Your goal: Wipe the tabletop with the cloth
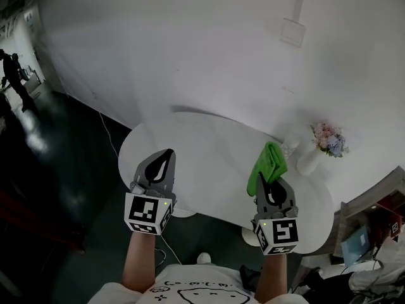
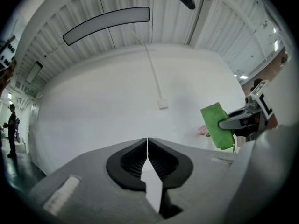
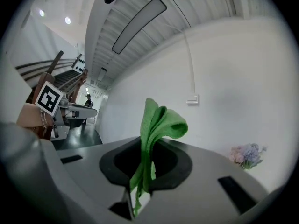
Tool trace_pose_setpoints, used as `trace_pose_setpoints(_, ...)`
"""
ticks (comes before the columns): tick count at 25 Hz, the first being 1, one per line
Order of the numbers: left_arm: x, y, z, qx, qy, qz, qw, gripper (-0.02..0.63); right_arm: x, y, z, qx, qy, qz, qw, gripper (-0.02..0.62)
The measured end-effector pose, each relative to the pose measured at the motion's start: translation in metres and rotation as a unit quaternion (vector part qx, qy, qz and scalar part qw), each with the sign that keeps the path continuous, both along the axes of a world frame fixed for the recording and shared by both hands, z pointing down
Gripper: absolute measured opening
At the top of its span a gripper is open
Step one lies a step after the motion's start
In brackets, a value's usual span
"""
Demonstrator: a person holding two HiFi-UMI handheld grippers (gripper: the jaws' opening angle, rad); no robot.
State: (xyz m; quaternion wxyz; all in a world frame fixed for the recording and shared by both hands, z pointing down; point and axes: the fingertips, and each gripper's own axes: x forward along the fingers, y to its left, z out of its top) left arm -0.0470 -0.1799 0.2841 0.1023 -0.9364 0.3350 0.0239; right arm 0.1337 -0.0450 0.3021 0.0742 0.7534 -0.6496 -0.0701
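Observation:
A green cloth [image 1: 266,166] hangs folded from my right gripper [image 1: 273,192], whose jaws are shut on it above the right part of the white round table [image 1: 202,163]. In the right gripper view the cloth [image 3: 156,129] stands up between the closed jaws and droops to the right. My left gripper [image 1: 161,163] is held over the table's left front part, shut with nothing in it. Looking along the left gripper [image 2: 147,146], its jaws meet, and the cloth [image 2: 217,125] and the right gripper [image 2: 240,120] show at the right.
A white vase with pale flowers [image 1: 323,145] stands at the table's right side, and a small clear object [image 1: 290,145] sits beside it. A white wall [image 1: 209,49] rises behind the table. Dark floor [image 1: 57,170] lies to the left, where a person [image 1: 14,78] stands far off.

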Motion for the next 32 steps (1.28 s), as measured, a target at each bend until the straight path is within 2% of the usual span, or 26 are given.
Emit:
trace_pose_setpoints(6,-0.006,-0.022,0.009,-0.006,-0.005,-0.044,0.9990,0.020,0.013,-0.037,0.006,0.000,-0.008,-0.034,0.999,0.044)
trace_pose_setpoints(17,-0.053,-0.056,0.026,-0.023,-0.016,-0.117,0.9927,0.020,0.001,-0.098,0.024,-0.008,-0.026,-0.081,0.996,0.044)
trace_pose_setpoints(23,-0.073,-0.088,0.037,-0.041,-0.019,-0.142,0.9889,0.020,-0.006,-0.145,0.033,-0.030,-0.006,-0.104,0.994,0.044)
trace_pose_setpoints(32,-0.083,-0.147,0.051,-0.065,-0.025,-0.155,0.9855,0.020,-0.010,-0.231,0.052,-0.071,0.001,-0.134,0.988,0.044)
